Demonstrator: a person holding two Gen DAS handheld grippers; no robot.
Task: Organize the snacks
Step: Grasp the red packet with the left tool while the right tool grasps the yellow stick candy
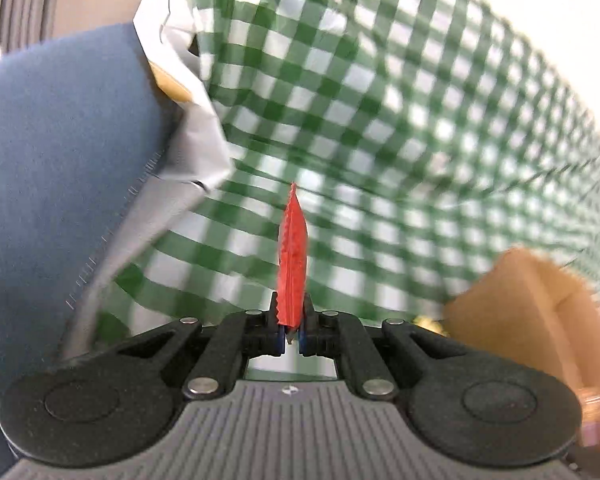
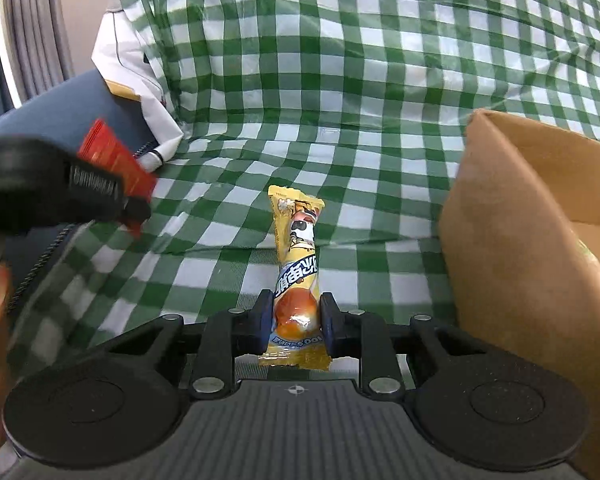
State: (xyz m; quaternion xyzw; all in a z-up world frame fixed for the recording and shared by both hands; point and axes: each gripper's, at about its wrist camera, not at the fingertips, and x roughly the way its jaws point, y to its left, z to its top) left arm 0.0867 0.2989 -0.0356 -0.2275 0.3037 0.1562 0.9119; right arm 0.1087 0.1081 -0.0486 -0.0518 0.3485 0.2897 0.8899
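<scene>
Checked cloth (image 2: 340,80); left jaws grasp red packet (image 1: 293,256), right jaws yellow snack (image 2: 298,264).

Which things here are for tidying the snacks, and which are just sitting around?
For the job:
- red snack packet, pinched in the left gripper
- yellow snack bar, held by the right gripper
- cardboard box

Just there:
- green checked cloth
- blue jacket
- white garment
</scene>
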